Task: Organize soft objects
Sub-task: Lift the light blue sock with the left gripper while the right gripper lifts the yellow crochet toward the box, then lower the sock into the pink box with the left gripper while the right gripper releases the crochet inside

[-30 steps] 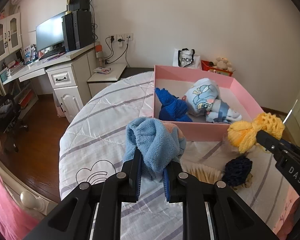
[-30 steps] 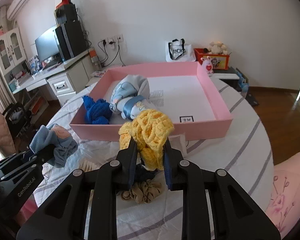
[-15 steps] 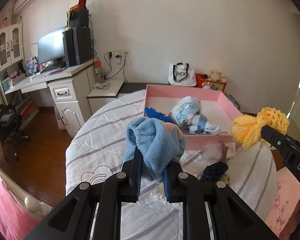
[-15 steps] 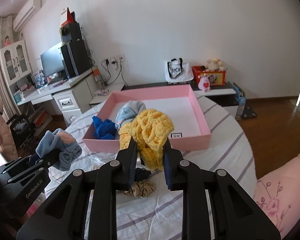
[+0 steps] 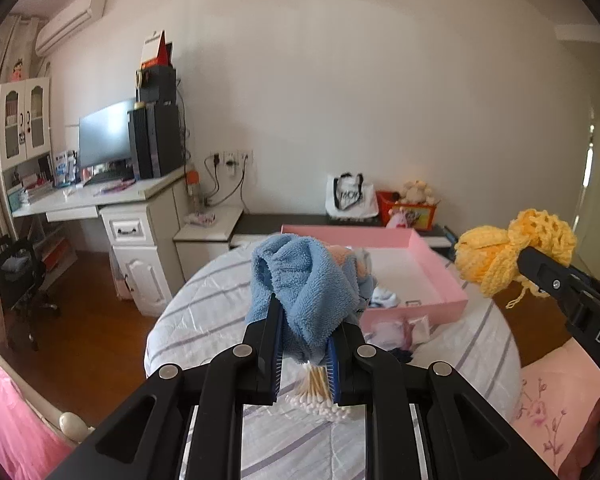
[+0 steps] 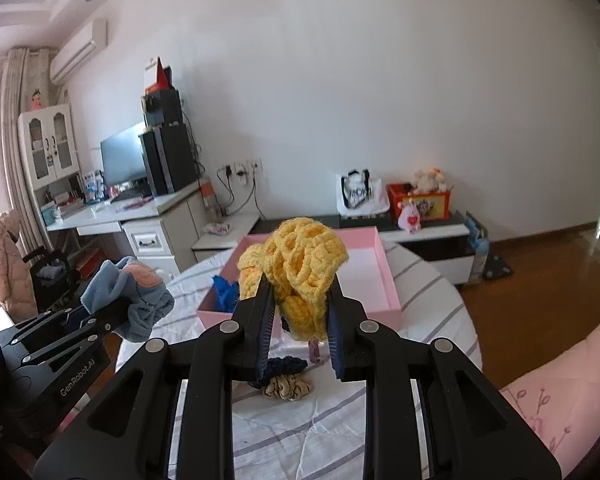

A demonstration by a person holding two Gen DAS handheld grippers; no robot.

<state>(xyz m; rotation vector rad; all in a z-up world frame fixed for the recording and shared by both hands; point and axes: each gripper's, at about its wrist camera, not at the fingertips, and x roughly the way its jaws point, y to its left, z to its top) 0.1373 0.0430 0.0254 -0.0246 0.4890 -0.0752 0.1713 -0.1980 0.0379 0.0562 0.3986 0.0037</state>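
Note:
My left gripper [image 5: 303, 350] is shut on a light blue fleece cloth [image 5: 304, 280] with a peach patch, held high above the round striped table [image 5: 204, 320]. It also shows in the right wrist view [image 6: 128, 300]. My right gripper [image 6: 300, 332] is shut on a yellow crocheted piece [image 6: 296, 272], seen at the right of the left wrist view [image 5: 512, 256]. The pink box [image 6: 388, 276] lies on the far side of the table and holds a dark blue knit item [image 6: 225, 292] and a pale patterned bundle [image 5: 384, 296].
On the table lie a dark blue scrunchie [image 6: 286, 366], a beige scrunchie [image 6: 288, 388], a heap of cotton swabs [image 5: 316, 396] and small packets [image 5: 416, 326]. A desk with a monitor [image 5: 104, 140] stands at the left. A low cabinet [image 6: 432, 240] runs along the wall.
Both grippers have risen and drawn back from the table with their items still held. The box and table look smaller and lower in both views.

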